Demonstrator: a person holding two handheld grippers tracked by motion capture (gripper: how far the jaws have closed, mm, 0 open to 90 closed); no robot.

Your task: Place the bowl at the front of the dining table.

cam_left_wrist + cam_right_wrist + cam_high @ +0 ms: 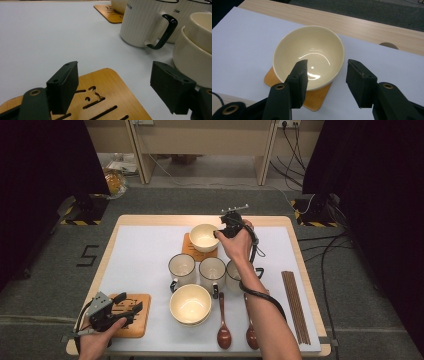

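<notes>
Your right gripper (325, 82) hovers with jaws wide astride the near rim of the cream bowl (309, 56) on the far coaster (313, 98) — lift straight up if withdrawing, so no jaw nudges it — while your left gripper (115, 87) waits open over the near-left coaster (105, 100).

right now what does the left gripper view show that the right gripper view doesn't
Left gripper view: the near wooden coaster under open jaws, a ribbed mug with a black handle, and stacked bowls. Right gripper view: the inside of the far bowl and the table's wooden edge. Both: the far coaster and the white mat.
</notes>
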